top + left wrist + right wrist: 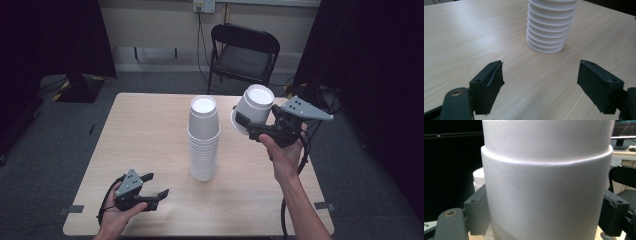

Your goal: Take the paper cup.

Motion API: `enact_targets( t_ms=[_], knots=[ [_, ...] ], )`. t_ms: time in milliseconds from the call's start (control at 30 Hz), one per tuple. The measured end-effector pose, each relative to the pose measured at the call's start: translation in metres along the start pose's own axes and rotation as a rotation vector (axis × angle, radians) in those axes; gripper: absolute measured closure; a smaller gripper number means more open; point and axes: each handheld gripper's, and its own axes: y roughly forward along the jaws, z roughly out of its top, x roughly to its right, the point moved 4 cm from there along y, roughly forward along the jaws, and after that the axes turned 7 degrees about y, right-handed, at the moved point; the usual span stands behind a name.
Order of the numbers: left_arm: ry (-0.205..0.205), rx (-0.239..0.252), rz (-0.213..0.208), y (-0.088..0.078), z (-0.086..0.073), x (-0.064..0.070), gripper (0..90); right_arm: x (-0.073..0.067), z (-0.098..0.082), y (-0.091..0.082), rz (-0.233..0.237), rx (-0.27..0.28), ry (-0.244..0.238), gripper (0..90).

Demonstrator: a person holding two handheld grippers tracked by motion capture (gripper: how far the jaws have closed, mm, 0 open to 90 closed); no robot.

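Observation:
A tall stack of upside-down white cups [203, 140] stands at the middle of the wooden table [145, 125]. To its right, in the air, my right gripper [245, 125] is shut on a white cup [254, 107], which tilts with its closed base up and away. In the right gripper view this cup [546, 195] sits between both jaws, and the stack's top [478, 178] peeks out behind it at the left. My left gripper [155, 185] rests open near the table's front left. Its jaws [541, 82] stand wide apart, short of the stack [550, 27], with nothing between them.
A black folding chair [243, 52] stands beyond the table's far edge. Dark curtains hang at both sides of the room. A cable trails from the right gripper down past the table's right edge.

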Motion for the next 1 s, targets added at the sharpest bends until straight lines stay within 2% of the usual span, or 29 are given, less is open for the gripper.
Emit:
enact_targets(
  t_ms=[200,333,433,533,600,767,1000],
  knots=[
    [-0.018,0.020,-0.016,0.000,0.006,0.004,19.5,0.005,-0.018,-0.005,-0.002,-0.035,0.034,15.9],
    [-0.013,0.041,-0.026,0.000,0.013,0.007,19.5,0.008,-0.033,-0.009,-0.001,-0.051,0.064,15.8],
    [0.006,0.056,-0.032,0.002,0.020,0.011,19.6,0.010,-0.044,-0.010,0.000,-0.073,0.089,15.9],
    [0.043,0.055,-0.042,0.003,0.025,0.015,19.6,0.012,-0.056,-0.011,0.005,-0.089,0.113,15.9],
    [0.045,0.059,-0.050,0.005,0.027,0.018,19.6,0.013,-0.062,-0.012,0.004,-0.097,0.122,15.9],
    [0.081,0.064,-0.069,0.007,0.034,0.026,19.3,0.013,-0.074,-0.014,0.007,-0.120,0.137,15.9],
    [0.130,0.099,-0.060,0.008,0.045,0.031,18.9,0.010,-0.092,-0.014,0.016,-0.151,0.169,15.9]
  ],
)
